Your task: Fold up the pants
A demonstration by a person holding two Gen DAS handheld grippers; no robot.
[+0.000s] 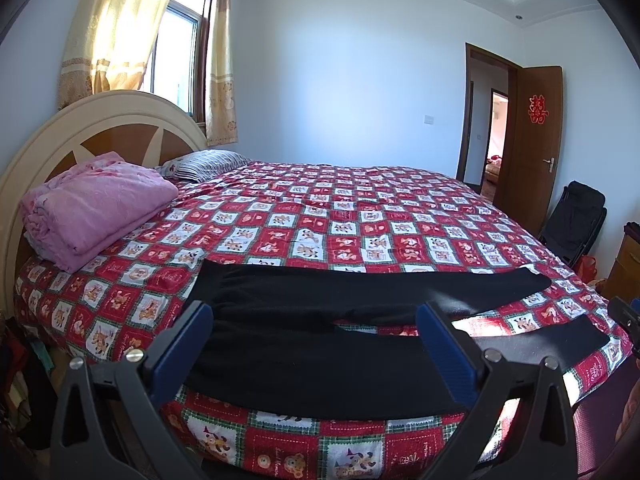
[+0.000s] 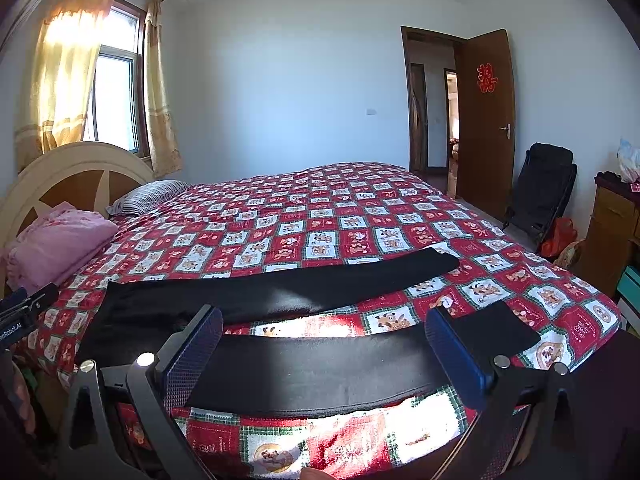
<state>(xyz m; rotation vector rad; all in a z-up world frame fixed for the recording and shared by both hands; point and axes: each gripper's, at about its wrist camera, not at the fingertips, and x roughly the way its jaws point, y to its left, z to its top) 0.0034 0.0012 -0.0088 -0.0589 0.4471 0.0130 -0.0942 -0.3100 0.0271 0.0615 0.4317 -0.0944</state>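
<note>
- Black pants (image 1: 320,344) lie spread flat along the bed's (image 1: 360,216) near edge, legs splayed toward the foot.
- Left gripper (image 1: 314,350) hovers spread wide, holding nothing.
- Right gripper (image 2: 324,356) likewise gapes empty.

One pants (image 1: 320,344), one pink blanket (image 1: 96,208), perhaps two pillows (image 1: 208,164), one chair (image 1: 572,220).

Two wrist fisheye views look across the bed (image 1: 360,208) from its near edge, low and close — pants (image 1: 320,360) fill each lower frame. Both share the headboard (image 2: 72,172) at left and door (image 2: 486,120) at right.
</note>
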